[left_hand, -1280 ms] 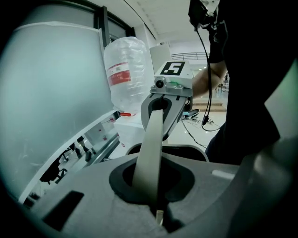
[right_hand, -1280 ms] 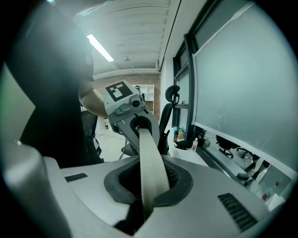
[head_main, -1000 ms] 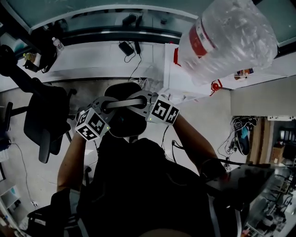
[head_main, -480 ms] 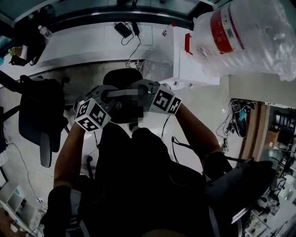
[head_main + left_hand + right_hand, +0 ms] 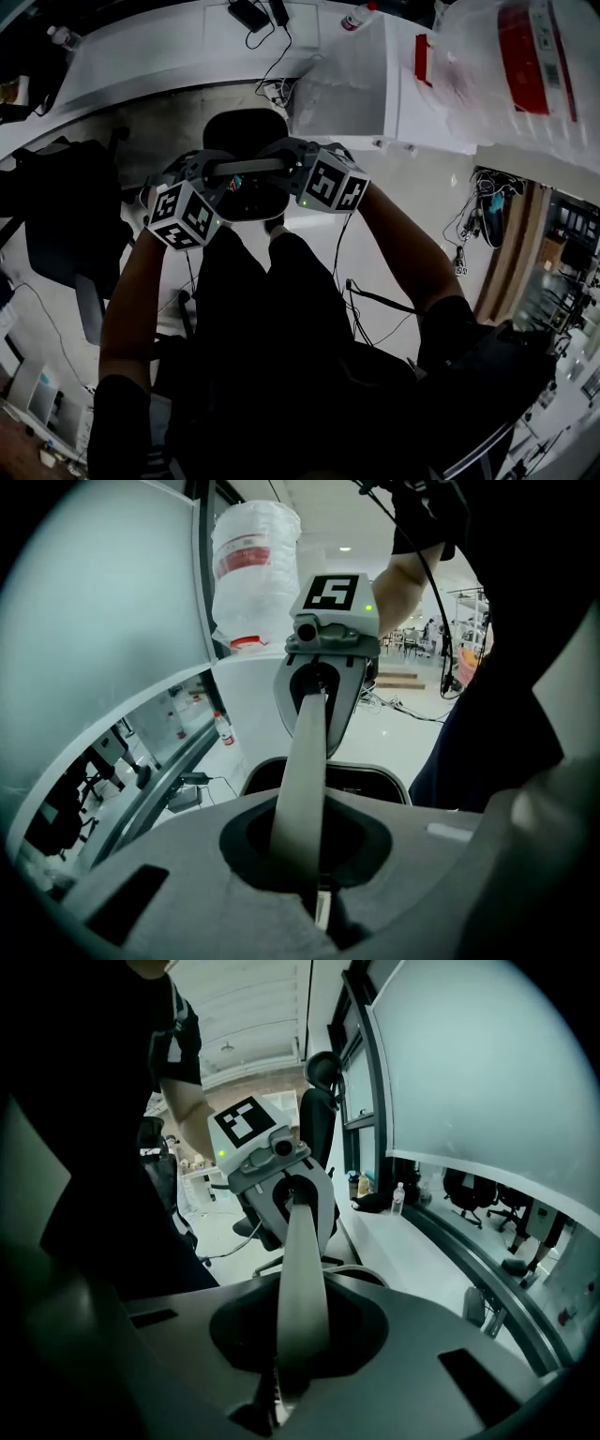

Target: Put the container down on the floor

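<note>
1. Head view: a person stands with the left claw (image 5: 210,173) and the right claw (image 5: 286,161) clamped on opposite ends of a flat grey handle (image 5: 248,169). The dark, rounded container (image 5: 246,136) hangs under the handle, over the pale floor (image 5: 422,178) just ahead of the person's legs. A white bench (image 5: 141,47) and a big water jug (image 5: 525,66) stand beyond. From here I cannot tell whether the container's base meets the floor.

2. Left gripper view: this claw's jaws are pinched tight on the handle's near end. The band runs straight across to the other claw. Below it shows a pale curved rim with a dark inside, which I take to be the container's mouth.

3. Right gripper view: the jaws are likewise closed on the band's end. A sliver of the same pale rim peeks out beside it.

4. Handling, as a judgement: the band stays straight under load, so it looks stiff and the container fairly light. The band is smooth and thin and could slide or twist in the jaws. Holding it at both ends suits it, and the two claws should go down together, level.
</note>
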Demonstrator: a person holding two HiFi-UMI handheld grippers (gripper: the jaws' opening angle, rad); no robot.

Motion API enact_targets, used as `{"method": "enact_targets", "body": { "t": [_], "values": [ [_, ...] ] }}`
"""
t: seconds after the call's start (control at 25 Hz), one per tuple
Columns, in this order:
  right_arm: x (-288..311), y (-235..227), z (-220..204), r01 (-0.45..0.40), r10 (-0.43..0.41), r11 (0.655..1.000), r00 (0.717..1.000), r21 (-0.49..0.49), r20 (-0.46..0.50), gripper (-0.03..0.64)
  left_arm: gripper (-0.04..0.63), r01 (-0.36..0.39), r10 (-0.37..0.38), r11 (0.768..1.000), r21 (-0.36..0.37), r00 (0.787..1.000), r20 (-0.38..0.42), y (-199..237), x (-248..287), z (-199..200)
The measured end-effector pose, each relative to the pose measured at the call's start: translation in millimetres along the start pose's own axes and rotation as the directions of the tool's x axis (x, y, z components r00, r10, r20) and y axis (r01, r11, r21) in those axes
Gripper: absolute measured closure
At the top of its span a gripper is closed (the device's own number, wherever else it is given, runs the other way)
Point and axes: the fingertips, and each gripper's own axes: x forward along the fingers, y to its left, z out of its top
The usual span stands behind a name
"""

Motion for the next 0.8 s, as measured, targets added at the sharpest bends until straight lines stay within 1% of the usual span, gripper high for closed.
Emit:
{"method": "enact_targets", "body": {
  "t": [0.12,0.36,0.56,0.8],
  "values": [
    [19,-6,-22,-0.004,0.004,1.000,0.999,-0.008,-0.053,0.594,0.586,0.029,-0.029,1.000,-0.006,0.999,-0.018,-2,19,-22],
    [56,-16,-58,-0.020,0.022,1.000,0.993,0.024,-0.113,0.594,0.586,0.076,-0.077,0.997,-0.016,0.996,-0.035,-1,51,-63],
    [83,-22,-96,-0.056,0.061,0.998,0.982,0.034,-0.179,0.594,0.586,0.111,-0.110,0.994,0.014,0.992,-0.063,-3,82,-94],
    [119,-36,-144,-0.086,0.092,0.996,0.964,0.035,-0.249,0.594,0.586,0.169,-0.167,0.985,0.014,0.980,-0.105,-2,125,-135]
  ]
}}
